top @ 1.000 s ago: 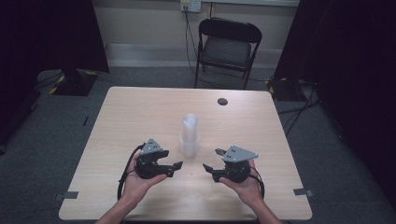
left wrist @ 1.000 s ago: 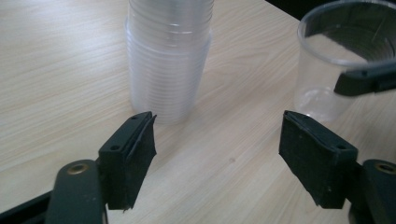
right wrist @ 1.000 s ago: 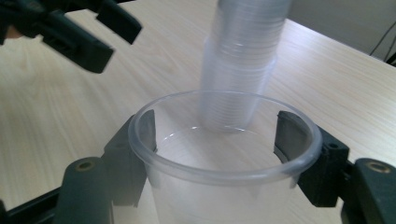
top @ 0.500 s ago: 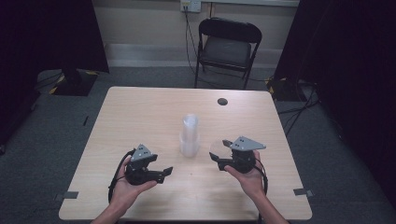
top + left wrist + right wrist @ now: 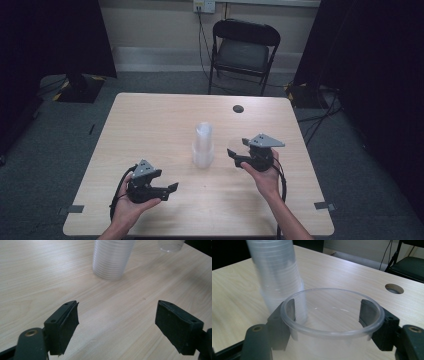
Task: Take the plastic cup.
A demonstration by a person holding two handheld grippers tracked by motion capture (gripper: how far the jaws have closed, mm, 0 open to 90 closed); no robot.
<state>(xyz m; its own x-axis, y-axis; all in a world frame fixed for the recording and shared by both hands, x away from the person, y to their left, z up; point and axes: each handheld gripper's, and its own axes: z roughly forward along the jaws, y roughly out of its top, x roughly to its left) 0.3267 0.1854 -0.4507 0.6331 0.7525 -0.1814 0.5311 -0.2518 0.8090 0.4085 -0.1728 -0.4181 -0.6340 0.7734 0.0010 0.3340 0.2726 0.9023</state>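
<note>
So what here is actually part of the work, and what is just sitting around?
Part of the work:
- stack of clear cups standing mid-table
- single clear cup between the jaws of the right hand-held gripper
- left hand-held gripper, open, holding nothing

Just sitting around:
- folding chair behind the table
- round hole in the tabletop
- wall socket and its cords
</note>
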